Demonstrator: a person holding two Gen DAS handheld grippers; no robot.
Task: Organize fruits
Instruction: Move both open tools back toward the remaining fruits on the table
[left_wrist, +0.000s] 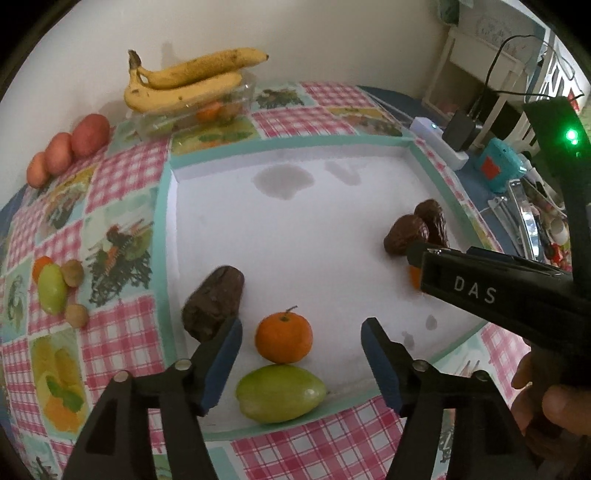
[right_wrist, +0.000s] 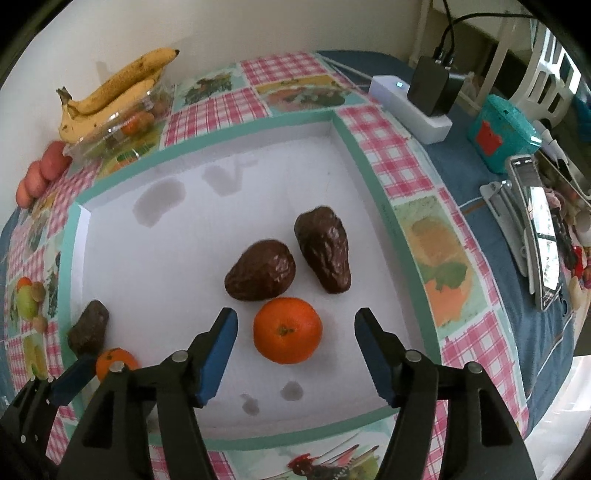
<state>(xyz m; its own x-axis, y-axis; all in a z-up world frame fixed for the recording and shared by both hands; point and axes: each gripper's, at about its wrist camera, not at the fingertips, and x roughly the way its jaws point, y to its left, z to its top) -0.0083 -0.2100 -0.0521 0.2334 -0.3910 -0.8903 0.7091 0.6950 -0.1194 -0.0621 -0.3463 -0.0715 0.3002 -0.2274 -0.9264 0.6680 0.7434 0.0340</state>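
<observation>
Left wrist view: the left tongs (left_wrist: 301, 334) stand apart, a green fruit (left_wrist: 280, 393) nearest between the fingers, a small orange (left_wrist: 283, 336) touching it just ahead, a dark avocado (left_wrist: 213, 302) by the left fingertip. Right wrist view: the right tongs (right_wrist: 295, 326) gape around another orange (right_wrist: 287, 330); two dark avocados (right_wrist: 288, 264) lie just beyond on the white tray (right_wrist: 166, 236).

Both hand-held grippers hovering with jaws spread wide

The left hand-held gripper (left_wrist: 301, 332) is pointing forward, holding nothing; the right hand-held gripper (right_wrist: 295, 325) is doing likewise, a bare hand (left_wrist: 546, 402) gripping its handle.
</observation>
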